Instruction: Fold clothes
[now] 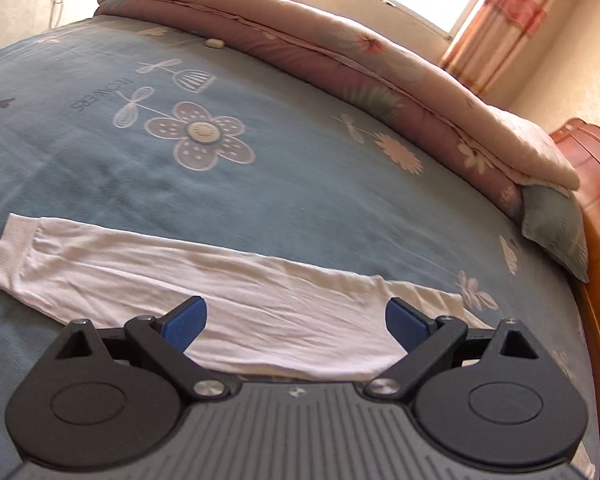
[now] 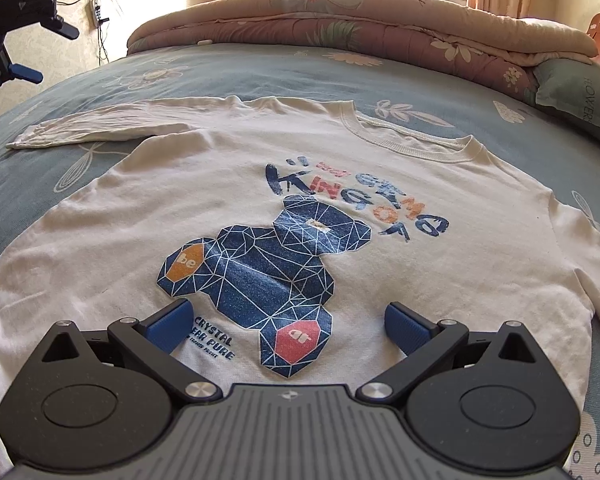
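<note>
Shirt [image 2: 260, 184] lies flat beneath both spread tongs, left [image 1: 296, 322] over its sleeve [image 1: 140, 264].

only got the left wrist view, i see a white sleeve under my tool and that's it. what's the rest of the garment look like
Observer: It's a white long-sleeved shirt lying flat, front up, on the blue bedsheet, with a blue geometric bear print on the chest.
Operator: where's the neck
Observer: The collar points to the far side, toward the rolled quilt.
Operator: right tool holding anything
Observer: No. The right tool is open over the lower part of the print, gripping nothing.
Operator: and mine
Observer: Your left tool is off the bed's left side, in the air, open.
</note>
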Tool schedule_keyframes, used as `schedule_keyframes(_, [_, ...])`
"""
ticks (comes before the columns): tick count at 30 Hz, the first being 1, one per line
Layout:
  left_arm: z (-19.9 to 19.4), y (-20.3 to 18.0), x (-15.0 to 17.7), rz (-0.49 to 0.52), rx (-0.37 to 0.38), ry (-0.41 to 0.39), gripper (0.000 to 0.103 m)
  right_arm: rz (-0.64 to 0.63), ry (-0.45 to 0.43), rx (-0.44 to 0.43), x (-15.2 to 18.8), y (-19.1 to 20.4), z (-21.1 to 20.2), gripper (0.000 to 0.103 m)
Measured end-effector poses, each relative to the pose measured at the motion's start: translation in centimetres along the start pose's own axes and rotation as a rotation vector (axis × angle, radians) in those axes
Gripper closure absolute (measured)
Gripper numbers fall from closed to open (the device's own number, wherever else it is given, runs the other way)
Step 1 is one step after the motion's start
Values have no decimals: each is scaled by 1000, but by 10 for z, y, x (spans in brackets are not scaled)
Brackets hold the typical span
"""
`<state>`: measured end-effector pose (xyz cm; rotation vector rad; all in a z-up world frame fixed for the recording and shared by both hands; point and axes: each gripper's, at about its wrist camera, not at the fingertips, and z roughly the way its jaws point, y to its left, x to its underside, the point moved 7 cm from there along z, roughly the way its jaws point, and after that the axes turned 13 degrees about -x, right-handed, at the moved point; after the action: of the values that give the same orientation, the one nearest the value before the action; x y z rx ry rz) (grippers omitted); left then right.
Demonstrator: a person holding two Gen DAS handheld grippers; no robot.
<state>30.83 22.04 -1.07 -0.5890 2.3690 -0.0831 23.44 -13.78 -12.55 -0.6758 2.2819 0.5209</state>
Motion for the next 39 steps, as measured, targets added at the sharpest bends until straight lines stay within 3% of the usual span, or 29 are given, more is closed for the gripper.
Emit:
schedule_keyframes(4, [-26,-57,41,130,99,42,6,-2,-23,-73,-5,8,-9,0])
schedule_keyframes(7, [-31,-84,81,216,154,72,6,-24,-13,-70,-4,15,-20,0])
schedule_keyframes(15, [-17,-126,202,438,246,110,5,39,-66,120,47,19,-81,0])
schedule_keyframes(18, [-10,-134,237,511,261,120,5,54,-35,131,67,22,-91,0])
schedule_keyframes(21, [-13,-127,255,556,241,81,5,98,-11,128,84,18,-85,0])
schedule_keyframes(27, [-31,-108,263,532,269,114,5,102,-50,154,90,18,-82,0])
schedule_keyframes(34, [-27,-127,205,478,317,64,5,114,-113,182,99,20,-87,0])
schedule_keyframes(39, [3,-153,175,455,376,40,4,118,-141,198,102,22,-89,0])
